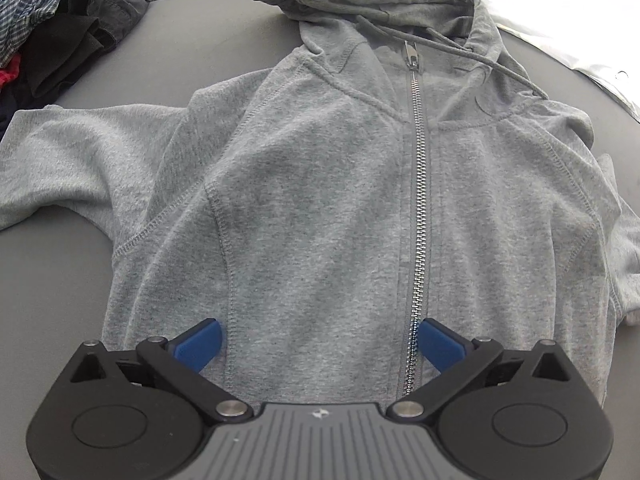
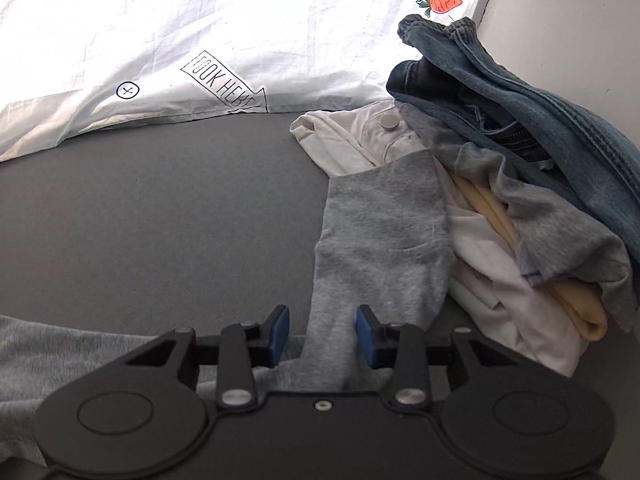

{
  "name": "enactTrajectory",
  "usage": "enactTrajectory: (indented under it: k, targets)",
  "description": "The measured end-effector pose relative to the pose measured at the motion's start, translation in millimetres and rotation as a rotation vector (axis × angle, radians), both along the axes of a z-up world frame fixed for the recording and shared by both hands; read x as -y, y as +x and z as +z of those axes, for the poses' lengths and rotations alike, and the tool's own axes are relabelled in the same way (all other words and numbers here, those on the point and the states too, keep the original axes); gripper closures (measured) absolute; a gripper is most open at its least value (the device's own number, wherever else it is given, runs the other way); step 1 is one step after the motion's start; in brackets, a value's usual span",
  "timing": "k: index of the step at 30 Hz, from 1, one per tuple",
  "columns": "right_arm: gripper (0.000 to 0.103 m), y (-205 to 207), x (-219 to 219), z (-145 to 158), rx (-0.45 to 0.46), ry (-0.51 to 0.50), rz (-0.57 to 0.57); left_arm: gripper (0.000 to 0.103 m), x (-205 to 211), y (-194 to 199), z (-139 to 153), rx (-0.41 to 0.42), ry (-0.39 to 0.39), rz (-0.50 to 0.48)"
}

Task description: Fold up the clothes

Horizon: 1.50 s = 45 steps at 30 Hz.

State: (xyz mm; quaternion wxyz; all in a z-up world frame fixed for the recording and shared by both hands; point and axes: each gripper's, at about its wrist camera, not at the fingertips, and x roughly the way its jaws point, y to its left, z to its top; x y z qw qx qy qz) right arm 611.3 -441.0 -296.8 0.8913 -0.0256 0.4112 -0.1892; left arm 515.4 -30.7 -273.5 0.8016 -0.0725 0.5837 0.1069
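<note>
A grey zip-up hoodie (image 1: 320,184) lies flat, front up, on the dark grey surface (image 1: 60,280), hood at the far end and zipper (image 1: 418,208) closed. My left gripper (image 1: 320,340) is open above the hoodie's lower front, blue pads either side of the fabric beside the zipper. In the right wrist view the hoodie's grey sleeve (image 2: 380,240) stretches away from me. My right gripper (image 2: 322,336) is open with the sleeve lying between its blue pads; I cannot tell if they touch it.
A heap of dark and checked clothes (image 1: 60,28) sits at the far left. A pile of white, cream, grey and denim garments (image 2: 520,180) lies right of the sleeve. A white printed sheet (image 2: 200,40) borders the far edge of the grey surface (image 2: 160,220).
</note>
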Motion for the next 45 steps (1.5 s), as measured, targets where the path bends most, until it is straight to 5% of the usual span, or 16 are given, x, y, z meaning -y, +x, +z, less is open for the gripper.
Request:
enactTrajectory:
  k: [4, 10, 17, 22, 31, 36, 39, 43, 45]
  targets:
    - [0.097, -16, 5, -2, 0.000, -0.022, -0.012, 0.000, 1, -3, 0, 0.008, 0.002, 0.003]
    - [0.098, -97, 25, 31, 0.073, 0.028, -0.132, 0.000, 3, -9, 2, 0.035, 0.010, 0.006]
    - [0.094, -173, 33, 17, -0.041, 0.077, -0.163, 0.000, 7, -16, 3, 0.072, 0.022, 0.009]
    - [0.063, -175, 11, 30, 0.027, -0.006, -0.043, 0.000, 11, -16, 6, 0.085, 0.026, 0.010]
    - [0.063, -111, 11, 18, 0.016, -0.043, 0.067, 0.000, 6, -8, 6, 0.100, 0.030, 0.009]
    - [0.068, -106, 25, 9, -0.013, 0.007, 0.048, 0.000, 6, -8, 5, 0.103, 0.031, 0.010]
    - [0.089, -119, 30, 18, 0.035, -0.028, 0.021, 0.000, 6, -6, 4, 0.106, 0.032, 0.011]
    - [0.096, -150, 48, 39, 0.094, -0.159, -0.132, 0.000, 6, -6, 3, 0.107, 0.032, 0.011]
    - [0.096, -166, 67, 42, 0.087, -0.143, -0.235, 0.000, 6, -7, 3, 0.109, 0.033, 0.010]
